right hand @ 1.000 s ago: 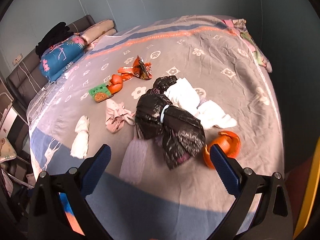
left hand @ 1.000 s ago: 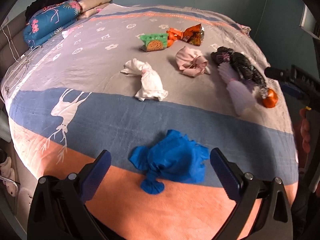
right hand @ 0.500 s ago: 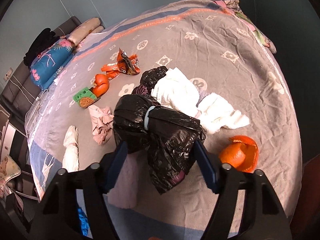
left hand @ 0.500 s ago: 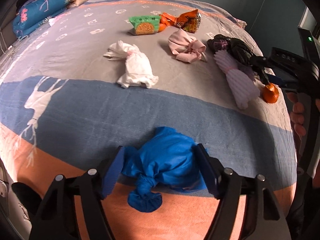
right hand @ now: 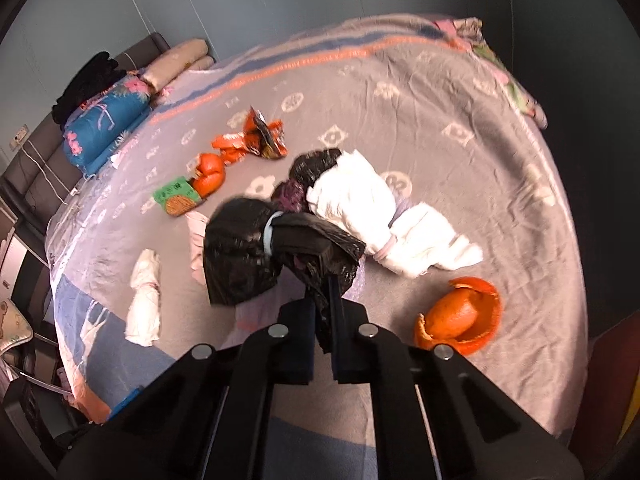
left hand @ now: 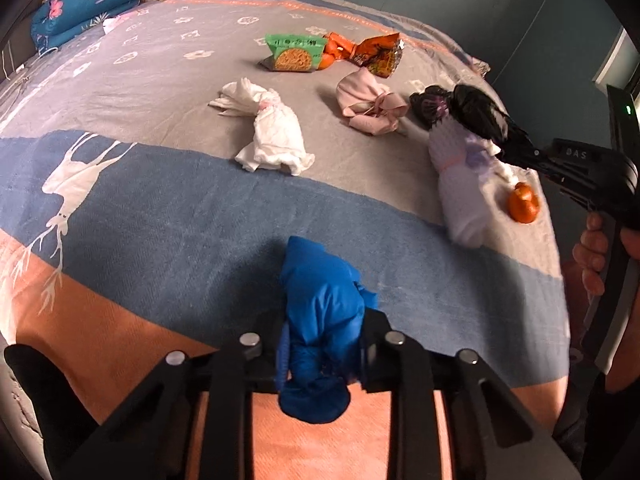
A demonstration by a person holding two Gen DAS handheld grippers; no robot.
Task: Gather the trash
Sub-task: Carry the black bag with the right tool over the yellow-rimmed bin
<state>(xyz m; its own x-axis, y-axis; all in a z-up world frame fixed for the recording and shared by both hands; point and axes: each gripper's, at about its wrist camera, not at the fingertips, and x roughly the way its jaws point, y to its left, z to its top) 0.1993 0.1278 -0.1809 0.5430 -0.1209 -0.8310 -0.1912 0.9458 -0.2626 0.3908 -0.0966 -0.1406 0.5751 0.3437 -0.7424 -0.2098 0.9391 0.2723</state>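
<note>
Collection barely begun: left gripper, jaws just closed, clamps blue bag; right gripper, likewise, pinches black bag. Wrappers, peel, other bundles remain on bed.

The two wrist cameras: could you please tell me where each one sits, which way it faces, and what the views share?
Left wrist: sits on the left gripper, angled down the bed; jaws clamp the blue bag; a hand shows at right.
Right wrist: sits on the right gripper, angled down across the bed; jaws pinch the black bag.
Shared: black bag, green packet, orange peel.
</note>
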